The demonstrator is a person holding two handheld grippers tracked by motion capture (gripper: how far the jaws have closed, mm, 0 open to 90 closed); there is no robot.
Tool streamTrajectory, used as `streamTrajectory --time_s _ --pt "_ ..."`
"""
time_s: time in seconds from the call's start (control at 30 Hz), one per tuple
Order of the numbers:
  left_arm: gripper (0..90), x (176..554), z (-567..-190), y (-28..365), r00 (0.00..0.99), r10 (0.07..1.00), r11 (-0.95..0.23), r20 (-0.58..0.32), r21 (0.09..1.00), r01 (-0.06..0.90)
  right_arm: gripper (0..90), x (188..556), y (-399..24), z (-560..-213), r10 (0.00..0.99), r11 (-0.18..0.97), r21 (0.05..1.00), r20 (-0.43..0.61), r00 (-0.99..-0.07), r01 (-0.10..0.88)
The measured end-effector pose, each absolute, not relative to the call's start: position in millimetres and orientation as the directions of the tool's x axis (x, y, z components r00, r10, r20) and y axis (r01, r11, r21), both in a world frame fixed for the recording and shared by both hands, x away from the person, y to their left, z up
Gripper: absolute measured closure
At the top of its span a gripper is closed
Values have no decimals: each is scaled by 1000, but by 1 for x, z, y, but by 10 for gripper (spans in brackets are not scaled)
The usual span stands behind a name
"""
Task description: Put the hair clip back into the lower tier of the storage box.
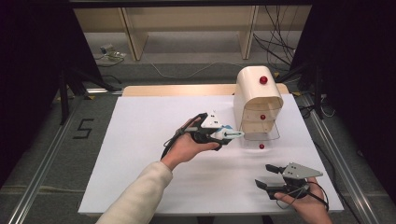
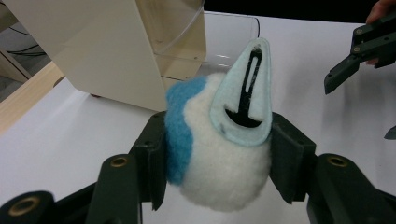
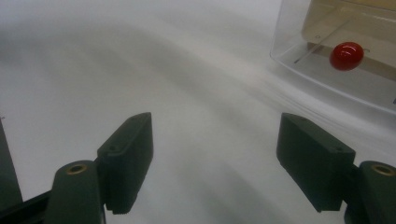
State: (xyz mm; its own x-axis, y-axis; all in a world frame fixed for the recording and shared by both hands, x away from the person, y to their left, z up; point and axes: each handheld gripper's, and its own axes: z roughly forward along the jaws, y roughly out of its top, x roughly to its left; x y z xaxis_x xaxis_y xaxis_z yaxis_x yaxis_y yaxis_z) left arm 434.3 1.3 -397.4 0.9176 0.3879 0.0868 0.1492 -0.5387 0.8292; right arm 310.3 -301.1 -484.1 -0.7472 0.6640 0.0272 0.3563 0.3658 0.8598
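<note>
Left gripper [image 2: 219, 154]: jaws clamped on a soft white-and-blue felt ball toy with a pale blue felt flap [image 2: 219, 140], one pad pressing each flank, the flap pointing away past the fingertips. In the high view the toy [image 1: 227, 133] sits just short of the pulled-out clear plastic bottom drawer with a red knob [image 1: 261, 136].

Right gripper [image 3: 215, 163]: jaws spread wide, nothing between them, low over the table; the drawer's knob [image 3: 346, 56] lies ahead of the right-hand pad.

Risks, as judged:
- Plush compresses, so the toy could squirm out sideways.
- Flap may catch the drawer's front wall and fold.
- A nudge could slide the light cream plastic three-drawer cabinet [image 1: 257, 93].

Surface: smooth white tabletop [image 1: 154, 140], wooden edge at the far side. Beyond: grey floor, pale wooden frame, loose cables, dark curtains either side.
</note>
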Motion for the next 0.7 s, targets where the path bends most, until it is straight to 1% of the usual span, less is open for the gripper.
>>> streamTrajectory --time_s 0.2,0.27,0.33,0.7 --pt "471 435 -396 -3 919 383 -545 91 826 145 280 310 -301 -484 664 365 861 27 -748 355" --pt "471 434 -396 -5 919 383 -541 90 828 145 279 310 -300 -484 671 345 865 43 -740 363" --pt "471 435 -395 -7 919 382 -544 95 828 140 280 310 -301 -484 661 373 858 21 -750 353" --pt "471 436 -391 -15 922 375 -548 94 825 138 279 310 -301 -484 664 361 863 29 -747 354"
